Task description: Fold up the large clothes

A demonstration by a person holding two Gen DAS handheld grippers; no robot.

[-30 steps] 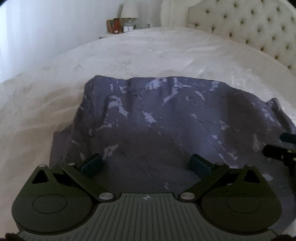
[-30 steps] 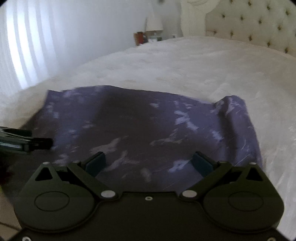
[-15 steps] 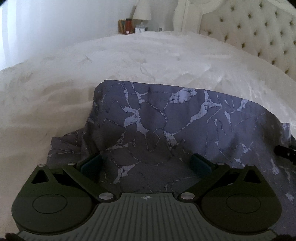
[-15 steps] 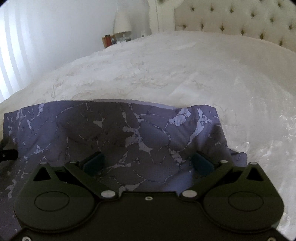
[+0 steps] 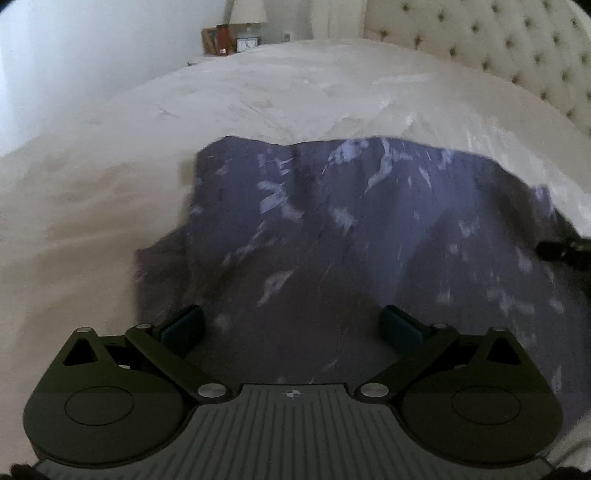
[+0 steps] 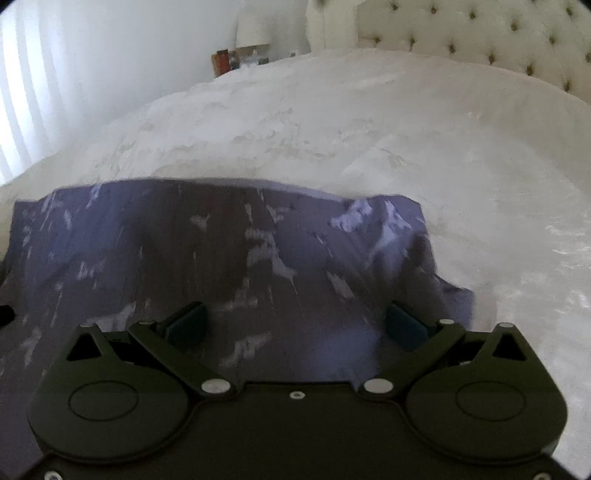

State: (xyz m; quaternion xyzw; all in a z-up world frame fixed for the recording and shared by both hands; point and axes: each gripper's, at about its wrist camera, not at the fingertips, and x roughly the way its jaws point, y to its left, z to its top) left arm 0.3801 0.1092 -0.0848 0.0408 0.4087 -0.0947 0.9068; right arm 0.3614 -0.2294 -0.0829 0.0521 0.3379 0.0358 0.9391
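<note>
A dark purple garment (image 5: 351,236) with pale marbled streaks lies spread on the white bed; it also shows in the right wrist view (image 6: 229,258). My left gripper (image 5: 293,328) is open and empty, hovering over the garment's near left part. My right gripper (image 6: 295,325) is open and empty over the garment's near right part, close to its right edge. The tip of the right gripper (image 5: 565,251) shows at the right edge of the left wrist view. Both views are motion-blurred.
The white bedspread (image 5: 258,99) stretches away beyond the garment. A tufted cream headboard (image 5: 498,40) stands at the far right. A nightstand with a lamp (image 5: 247,11) and small items is at the far side. Curtains (image 6: 26,110) hang at the left.
Both grippers stay open while the views shift and blur. The garment's far edge sits somewhat further from both cameras than half a second ago, and the cloth looks a little flatter.
</note>
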